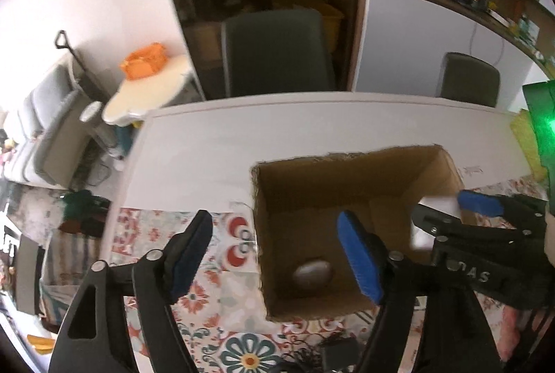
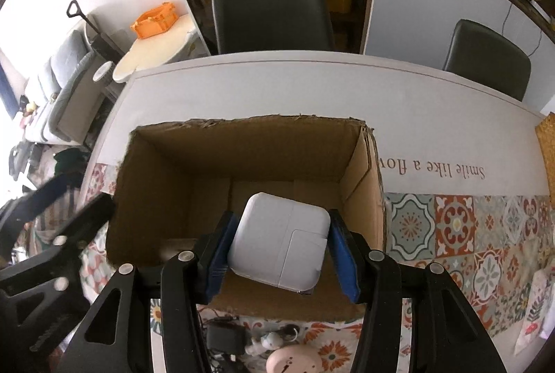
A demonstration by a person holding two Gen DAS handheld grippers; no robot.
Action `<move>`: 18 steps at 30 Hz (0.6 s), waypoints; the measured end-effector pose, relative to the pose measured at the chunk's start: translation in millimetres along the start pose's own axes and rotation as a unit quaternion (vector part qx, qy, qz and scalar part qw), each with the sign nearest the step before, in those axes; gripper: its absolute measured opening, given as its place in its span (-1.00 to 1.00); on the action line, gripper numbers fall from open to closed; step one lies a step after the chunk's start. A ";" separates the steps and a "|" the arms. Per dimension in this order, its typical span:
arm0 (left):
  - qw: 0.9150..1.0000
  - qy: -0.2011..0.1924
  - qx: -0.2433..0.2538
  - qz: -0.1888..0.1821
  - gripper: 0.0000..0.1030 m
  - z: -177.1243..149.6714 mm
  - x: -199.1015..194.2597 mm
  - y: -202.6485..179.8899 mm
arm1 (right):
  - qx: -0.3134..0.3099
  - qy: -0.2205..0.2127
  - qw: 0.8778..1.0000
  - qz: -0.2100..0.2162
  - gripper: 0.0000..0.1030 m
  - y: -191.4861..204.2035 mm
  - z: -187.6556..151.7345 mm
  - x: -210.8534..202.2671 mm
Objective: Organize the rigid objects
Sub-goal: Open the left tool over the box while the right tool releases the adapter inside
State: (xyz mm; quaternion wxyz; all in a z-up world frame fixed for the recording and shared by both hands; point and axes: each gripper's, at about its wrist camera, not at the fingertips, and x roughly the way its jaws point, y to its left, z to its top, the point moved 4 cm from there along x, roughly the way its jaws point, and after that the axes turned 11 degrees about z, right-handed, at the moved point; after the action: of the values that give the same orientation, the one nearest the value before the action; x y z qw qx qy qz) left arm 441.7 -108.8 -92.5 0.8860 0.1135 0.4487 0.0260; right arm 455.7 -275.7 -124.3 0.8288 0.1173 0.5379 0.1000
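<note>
- The right tool (image 2: 279, 246) is gripping one white power adapter (image 2: 279, 243) between its blue pads (image 2: 341, 257) and holding it over the open cardboard box (image 2: 242, 144), probably so it can drop inside.
- The left tool (image 1: 275, 255) is waiting with its jaws apart and nothing between them, beside the box on the tabletop (image 1: 208, 133).
- One grey oval object (image 1: 312, 274) is lying on the box floor.
- Near the box's front wall, one black charger (image 2: 225, 336) and one pink rounded item (image 2: 295, 361) are waiting; a few smaller things there are too unclear to count.
- Two dark chairs (image 2: 272, 9) are standing behind the tabletop.
</note>
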 end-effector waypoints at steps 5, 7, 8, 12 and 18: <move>1.000 -0.019 -0.007 0.020 0.67 -8.8 -11.4 7.4 | -0.002 -0.020 1.000 -0.015 0.38 5.4 -5.6 -10.2; 0.999 -0.030 -0.011 0.024 0.72 -13.5 -17.6 10.8 | -0.006 -0.035 0.999 -0.029 0.38 7.5 -11.5 -19.9; 0.999 -0.035 -0.013 0.027 0.74 -15.4 -20.6 11.9 | -0.011 -0.046 0.998 -0.031 0.38 9.3 -14.7 -26.1; 0.998 -0.052 -0.026 0.033 0.84 -23.4 -35.0 18.7 | -0.013 -0.080 0.996 -0.039 0.38 12.9 -28.3 -50.0; 0.996 -0.080 -0.029 0.030 0.92 -37.7 -62.3 17.1 | -0.009 -0.118 0.992 -0.038 0.40 17.5 -49.9 -78.8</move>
State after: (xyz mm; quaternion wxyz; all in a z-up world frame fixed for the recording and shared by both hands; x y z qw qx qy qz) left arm 375.3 -94.7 -61.1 0.9208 0.1030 0.3719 0.0564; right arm 377.8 -277.7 -70.2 0.8908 0.1003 0.4394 0.0582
